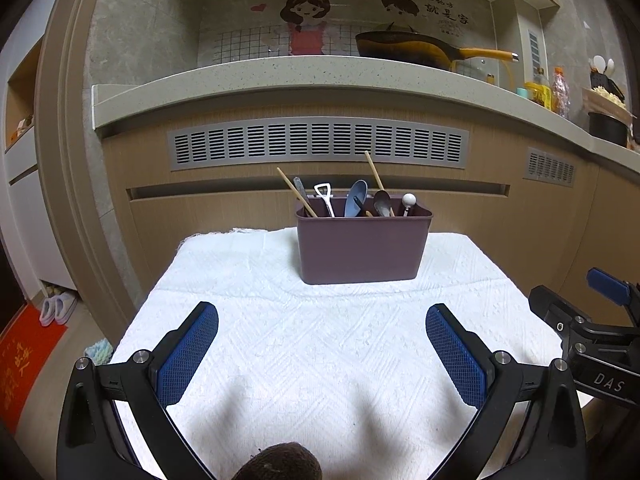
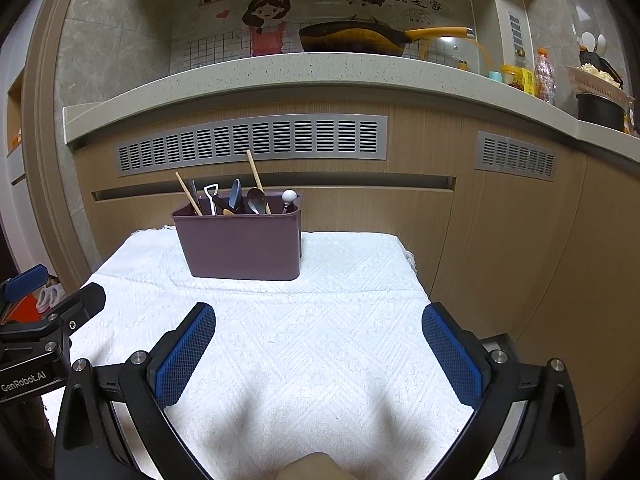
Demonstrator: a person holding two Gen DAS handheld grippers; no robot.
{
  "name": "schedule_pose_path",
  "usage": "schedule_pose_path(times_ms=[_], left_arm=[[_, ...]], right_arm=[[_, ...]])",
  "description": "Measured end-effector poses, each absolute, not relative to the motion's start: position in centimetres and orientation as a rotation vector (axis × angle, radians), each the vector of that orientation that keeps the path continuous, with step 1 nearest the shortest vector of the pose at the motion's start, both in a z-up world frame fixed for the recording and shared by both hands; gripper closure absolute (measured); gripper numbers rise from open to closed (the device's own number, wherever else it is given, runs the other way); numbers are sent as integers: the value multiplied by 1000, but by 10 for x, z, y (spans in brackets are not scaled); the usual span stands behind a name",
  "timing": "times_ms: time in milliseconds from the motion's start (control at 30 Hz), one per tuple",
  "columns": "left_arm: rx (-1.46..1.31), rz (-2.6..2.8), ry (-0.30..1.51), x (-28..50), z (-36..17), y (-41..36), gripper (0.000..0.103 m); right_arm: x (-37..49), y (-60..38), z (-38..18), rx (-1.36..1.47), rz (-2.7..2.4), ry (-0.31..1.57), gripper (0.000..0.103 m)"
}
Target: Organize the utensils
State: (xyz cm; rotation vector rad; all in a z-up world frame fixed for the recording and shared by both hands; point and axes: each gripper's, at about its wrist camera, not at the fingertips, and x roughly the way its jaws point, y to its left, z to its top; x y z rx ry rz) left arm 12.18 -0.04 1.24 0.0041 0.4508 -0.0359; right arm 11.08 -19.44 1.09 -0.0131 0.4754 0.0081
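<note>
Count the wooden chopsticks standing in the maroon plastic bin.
2. One wooden chopstick leans at the maroon plastic bin's left end; the other rises right of centre. Others may be hidden inside.

1. "DAS" – white letters on the black body of the right gripper [image 1: 608,288], seen at the right edge of the left wrist view.
2. "GenRobot.AI" – white letters on the black body of the left gripper [image 2: 56,284], seen at the left edge of the right wrist view.
3. Chinese characters stand on the wall sticker [image 1: 434,4] above the counter, beside two cartoon figures – too small to read surely.
4. Yellow characters on the red mat [image 1: 20,364] on the floor – unreadable.
</note>
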Motion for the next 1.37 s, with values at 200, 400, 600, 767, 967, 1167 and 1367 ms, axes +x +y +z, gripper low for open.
schedule_pose_path(times_ms=[200,400,600,767,967,1167,1367], left_arm=[[9,-38,453,121,13,-2,0],[9,-40,449,120,13,-2,0],[8,-42,448,119,14,-3,0],[8,-41,446,118,15,-3,0],[6,-40,440,114,17,-4,0],[4,-40,441,113,17,-3,0],[2,-31,446,112,17,-3,0]], right_arm=[[110,-194,11,-11,8,478,1],[110,-193,11,-11,7,478,1],[107,-195,14,-15,9,470,1],[104,-197,17,-17,13,462,1],[102,-199,18,-18,14,460,1],[101,-200,18,-16,16,460,1],[100,-200,18,-16,18,462,1]])
